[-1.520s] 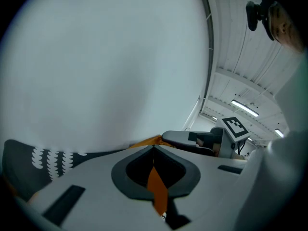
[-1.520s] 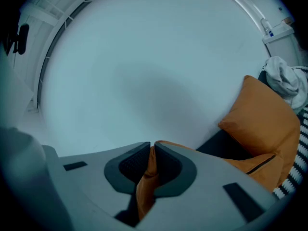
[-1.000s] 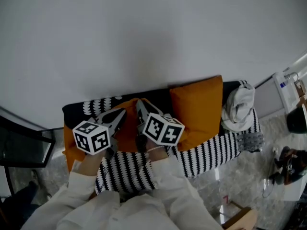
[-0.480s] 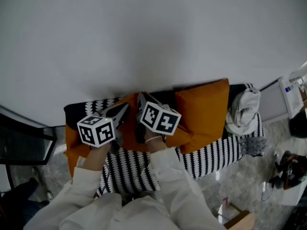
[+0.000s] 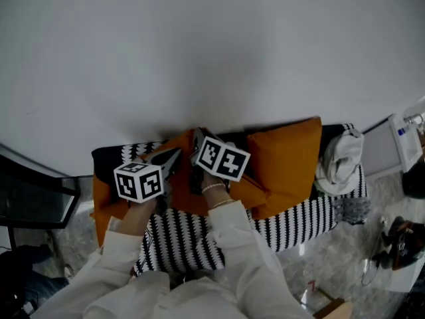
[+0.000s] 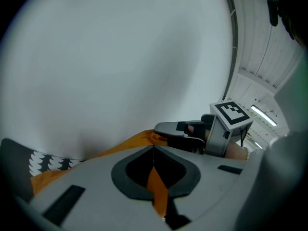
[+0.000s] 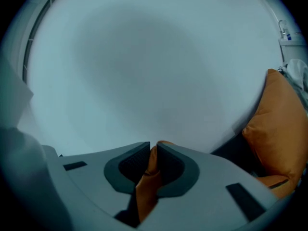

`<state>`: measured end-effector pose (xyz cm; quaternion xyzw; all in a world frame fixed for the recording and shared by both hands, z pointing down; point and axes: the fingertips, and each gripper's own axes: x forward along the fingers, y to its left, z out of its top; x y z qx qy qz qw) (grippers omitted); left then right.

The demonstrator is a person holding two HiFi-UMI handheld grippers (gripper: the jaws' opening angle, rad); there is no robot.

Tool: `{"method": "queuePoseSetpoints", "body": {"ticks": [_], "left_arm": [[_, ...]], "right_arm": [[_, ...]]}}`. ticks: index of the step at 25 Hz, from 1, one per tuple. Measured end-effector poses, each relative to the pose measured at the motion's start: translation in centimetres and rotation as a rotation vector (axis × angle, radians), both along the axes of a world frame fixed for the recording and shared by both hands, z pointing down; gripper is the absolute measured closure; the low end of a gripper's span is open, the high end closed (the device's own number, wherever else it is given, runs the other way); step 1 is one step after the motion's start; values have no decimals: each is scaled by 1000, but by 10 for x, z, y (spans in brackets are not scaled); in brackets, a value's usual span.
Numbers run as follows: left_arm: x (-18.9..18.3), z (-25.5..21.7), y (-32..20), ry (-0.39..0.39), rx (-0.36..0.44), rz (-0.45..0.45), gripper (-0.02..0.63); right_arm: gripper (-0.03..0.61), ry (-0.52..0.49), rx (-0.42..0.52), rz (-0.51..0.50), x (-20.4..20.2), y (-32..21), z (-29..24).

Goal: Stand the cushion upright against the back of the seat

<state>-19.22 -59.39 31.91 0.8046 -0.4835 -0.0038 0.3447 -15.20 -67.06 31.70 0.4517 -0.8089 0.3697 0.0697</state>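
Left tongs (image 6: pixel 154 150) and right tongs (image 7: pixel 153 148) each pinch the orange cushion's (image 7: pixel 146 194) top edge; the seat back (image 5: pixel 103 160) probably lies just beyond.

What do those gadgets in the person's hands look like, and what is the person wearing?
The left gripper and right gripper each have two pale grey jaws with dark pads, and each carries a white cube printed with black square markers. The sleeves are cream-white.
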Motion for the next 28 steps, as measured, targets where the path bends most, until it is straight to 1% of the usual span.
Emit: {"method": "queuePoseSetpoints", "body": {"ticks": [8,16,20,25,28], "left_arm": [[0,13,-7,-13,-35,28,606],[0,15,-6,-16,-42,41,606],[-2,12,-4,-22,-36,46,606],[-6,7,-5,8,-38,25,606],[-9,9,-3,13,-44,15,606]], "right_arm": [[543,30,8,-2,-5,-8,5],[536,24,-30,-36,-6,-10,6],[523,33,-41,-60,-10,-8,5],[487,35,-42,-75,-11,-8,0],[473,27,-39,-76,-11,-5,-2]]}}
